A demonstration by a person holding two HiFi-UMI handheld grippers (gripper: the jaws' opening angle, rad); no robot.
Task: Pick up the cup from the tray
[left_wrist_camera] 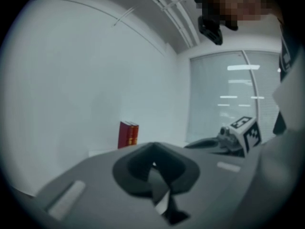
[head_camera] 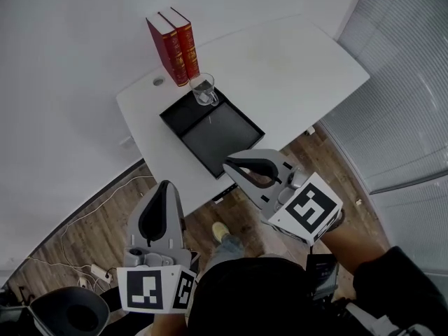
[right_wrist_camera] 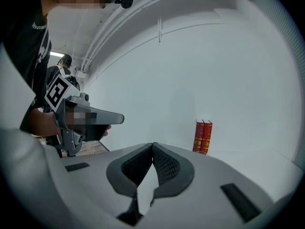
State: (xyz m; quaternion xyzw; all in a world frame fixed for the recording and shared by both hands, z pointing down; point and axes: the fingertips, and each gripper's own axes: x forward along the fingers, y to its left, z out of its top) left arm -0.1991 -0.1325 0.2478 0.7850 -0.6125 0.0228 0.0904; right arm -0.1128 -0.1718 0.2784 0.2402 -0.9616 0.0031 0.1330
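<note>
Clear glass, the cup stands upright in the far corner of the black tray, just beside two red books that stand on end at the far left of the white desk. Both grippers are held on the near side, well apart from the cup. The left gripper sits low and near left, over the wooden floor, with its jaws pointing away towards the desk's near edge and its marker cube towards the person. The right gripper is angled far and left from the person's right hand (bare forearm, then a dark sleeve), and its tips hang over the desk's near edge close to the tray's near corner. Each gripper's own view shows its jaws closed together with nothing between them.
</note>
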